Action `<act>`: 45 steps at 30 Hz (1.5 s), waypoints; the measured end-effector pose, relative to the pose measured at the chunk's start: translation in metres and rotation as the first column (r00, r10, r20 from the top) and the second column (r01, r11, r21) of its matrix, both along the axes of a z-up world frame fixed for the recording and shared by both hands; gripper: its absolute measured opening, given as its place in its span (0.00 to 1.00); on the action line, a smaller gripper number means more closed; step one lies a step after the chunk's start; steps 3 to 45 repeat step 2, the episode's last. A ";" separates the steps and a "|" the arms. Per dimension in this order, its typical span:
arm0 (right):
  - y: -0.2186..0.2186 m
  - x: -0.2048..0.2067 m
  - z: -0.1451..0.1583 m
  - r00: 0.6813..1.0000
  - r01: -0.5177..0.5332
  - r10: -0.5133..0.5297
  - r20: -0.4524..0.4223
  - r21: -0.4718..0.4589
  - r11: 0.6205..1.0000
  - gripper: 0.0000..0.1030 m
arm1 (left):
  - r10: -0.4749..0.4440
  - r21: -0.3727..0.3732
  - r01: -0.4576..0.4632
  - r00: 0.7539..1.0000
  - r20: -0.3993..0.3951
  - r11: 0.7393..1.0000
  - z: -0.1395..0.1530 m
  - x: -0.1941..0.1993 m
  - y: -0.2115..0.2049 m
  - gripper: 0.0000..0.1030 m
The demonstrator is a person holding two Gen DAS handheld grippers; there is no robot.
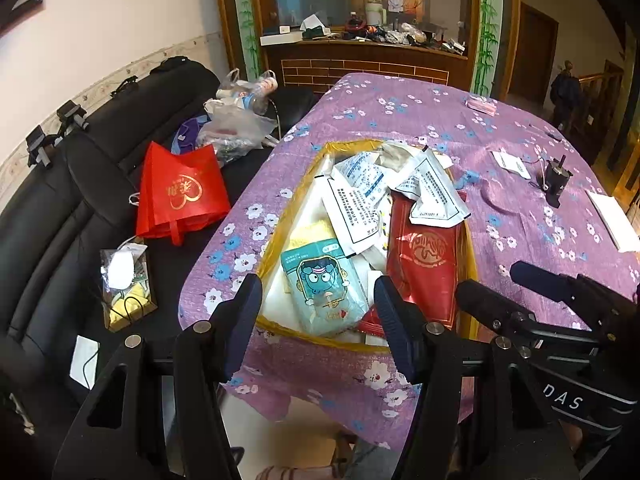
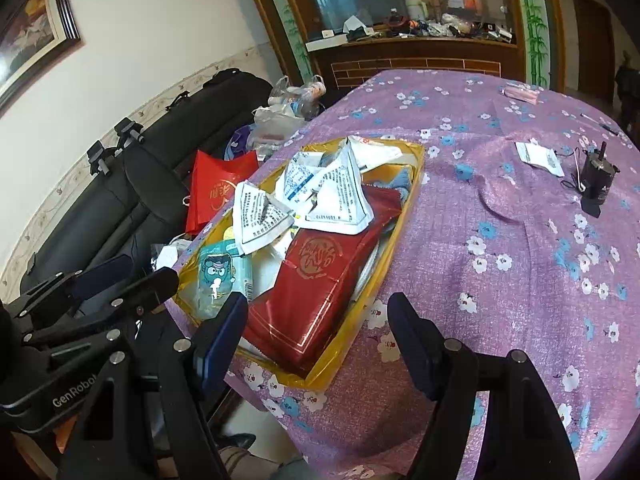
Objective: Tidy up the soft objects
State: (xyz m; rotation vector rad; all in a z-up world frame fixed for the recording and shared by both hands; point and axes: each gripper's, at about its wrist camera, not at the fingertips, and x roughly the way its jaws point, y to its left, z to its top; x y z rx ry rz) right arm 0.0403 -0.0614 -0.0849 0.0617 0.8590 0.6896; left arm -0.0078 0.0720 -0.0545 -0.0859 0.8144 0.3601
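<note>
Both grippers, left (image 1: pixel 316 312) and right (image 2: pixel 318 336), are held wide and empty above the yellow tray (image 2: pixel 404 236). Loose white packets (image 2: pixel 332 196) piled on the red pouch (image 2: pixel 316 292) could be knocked onto the tablecloth (image 2: pixel 500 260) by a careless reach.

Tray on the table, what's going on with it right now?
A person holds a gripper in each hand over the near end of the tray, which sits on the purple floral tablecloth. The left gripper and right gripper both stand open and hold nothing. The tray is piled with white sachets, a red packet and a teal cartoon pack. Nothing has been lifted out yet.
</note>
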 end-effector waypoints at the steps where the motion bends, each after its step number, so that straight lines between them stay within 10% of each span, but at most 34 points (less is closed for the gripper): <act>1: 0.000 0.000 -0.001 1.000 -0.002 0.002 -0.002 -0.002 1.000 0.70 | 0.002 -0.002 -0.002 1.000 0.002 1.000 -0.001 0.000 0.001 0.57; 45: 0.000 -0.001 -0.001 1.000 -0.002 0.002 0.001 -0.003 1.000 0.70 | 0.004 0.003 -0.004 1.000 0.001 1.000 -0.001 0.000 0.000 0.57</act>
